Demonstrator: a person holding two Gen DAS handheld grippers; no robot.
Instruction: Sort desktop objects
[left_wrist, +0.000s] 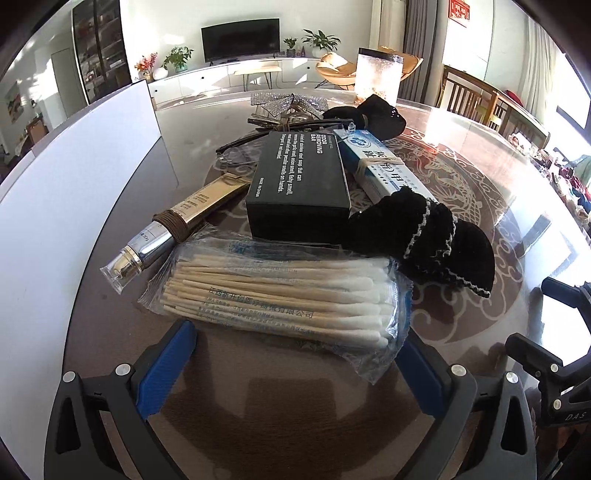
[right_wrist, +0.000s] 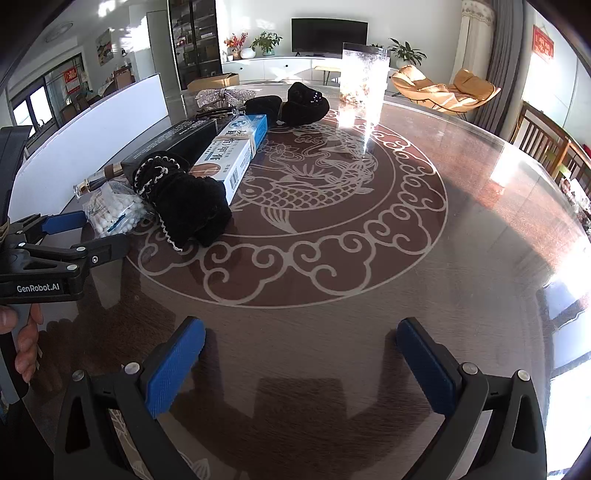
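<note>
Sunlit living room: television, tan lounge chair.

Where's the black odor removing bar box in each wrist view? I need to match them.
Left wrist: black box centre, text facing up, behind the cotton swab pack.
Right wrist: black box upper left, seen edge-on.
Shared landmark: blue-and-white carton alongside it.

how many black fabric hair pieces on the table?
2. One with silver trim lies beside the cotton swab pack, over the blue box's near end. The other sits at the pile's far end. More may be hidden.
</note>
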